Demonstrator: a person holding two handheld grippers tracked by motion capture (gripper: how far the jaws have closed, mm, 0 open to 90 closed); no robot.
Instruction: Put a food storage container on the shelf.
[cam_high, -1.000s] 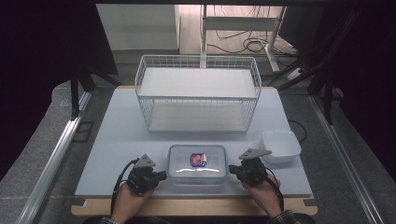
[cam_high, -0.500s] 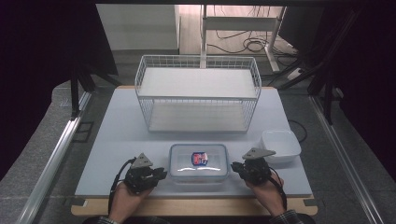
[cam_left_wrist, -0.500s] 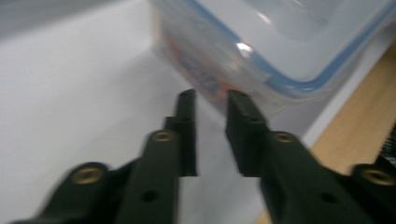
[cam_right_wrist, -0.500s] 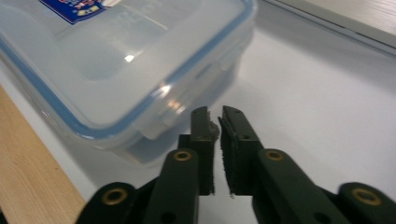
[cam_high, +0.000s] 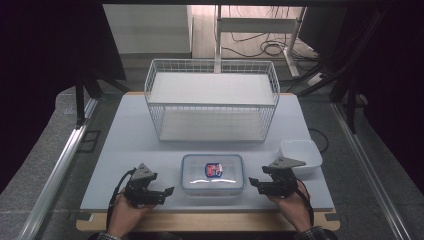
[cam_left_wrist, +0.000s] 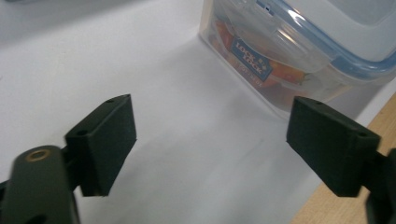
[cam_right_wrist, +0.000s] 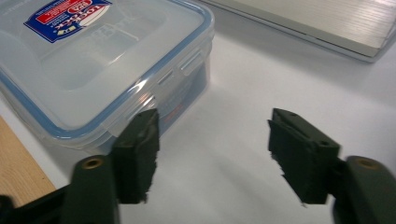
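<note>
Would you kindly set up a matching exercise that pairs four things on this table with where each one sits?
Things:
1. wire basket
2. clear lidded container
3. white bowl
4. left gripper

Places:
A. near edge of the table, midway between the two grippers
B. right side, just beyond the right gripper
C. far middle of the table
D. left of the container, jaws open and holding nothing

Pairs: 1-C, 2-A, 3-B, 4-D
</note>
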